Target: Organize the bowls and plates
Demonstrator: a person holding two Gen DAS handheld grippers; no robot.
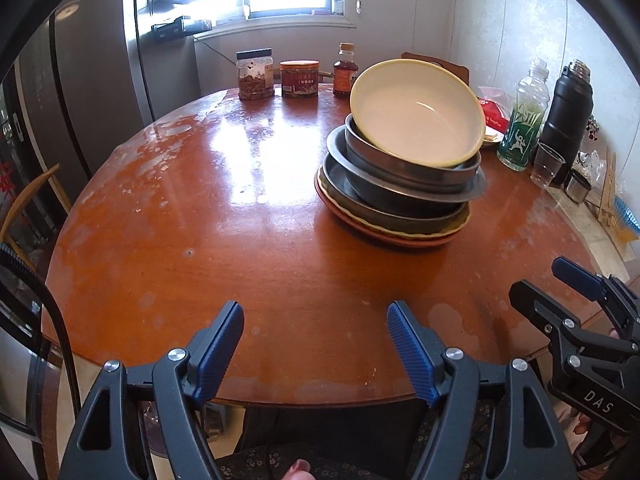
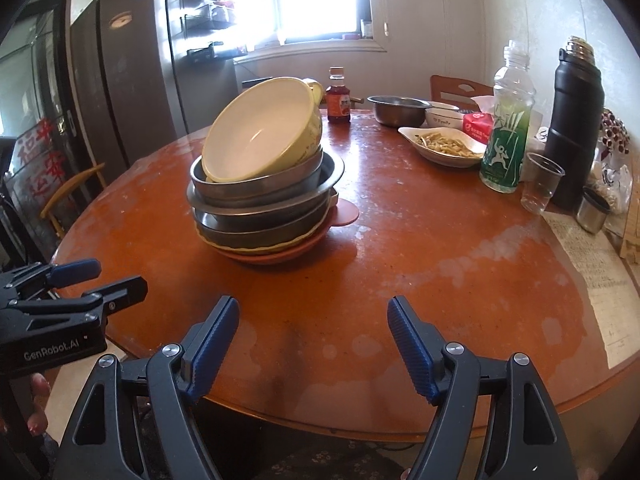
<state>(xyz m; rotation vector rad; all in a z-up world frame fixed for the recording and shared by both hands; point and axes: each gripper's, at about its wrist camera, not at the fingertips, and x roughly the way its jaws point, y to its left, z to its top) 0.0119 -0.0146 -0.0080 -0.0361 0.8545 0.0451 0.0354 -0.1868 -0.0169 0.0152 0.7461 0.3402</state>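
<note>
Yellow bowl is seen tilted on top of a stack of metal bowls and plates near the middle of the round table. Both the left gripper and the right gripper are held released over the near edge, nothing between the pads. An orange plate appears to lie lowest.
</note>
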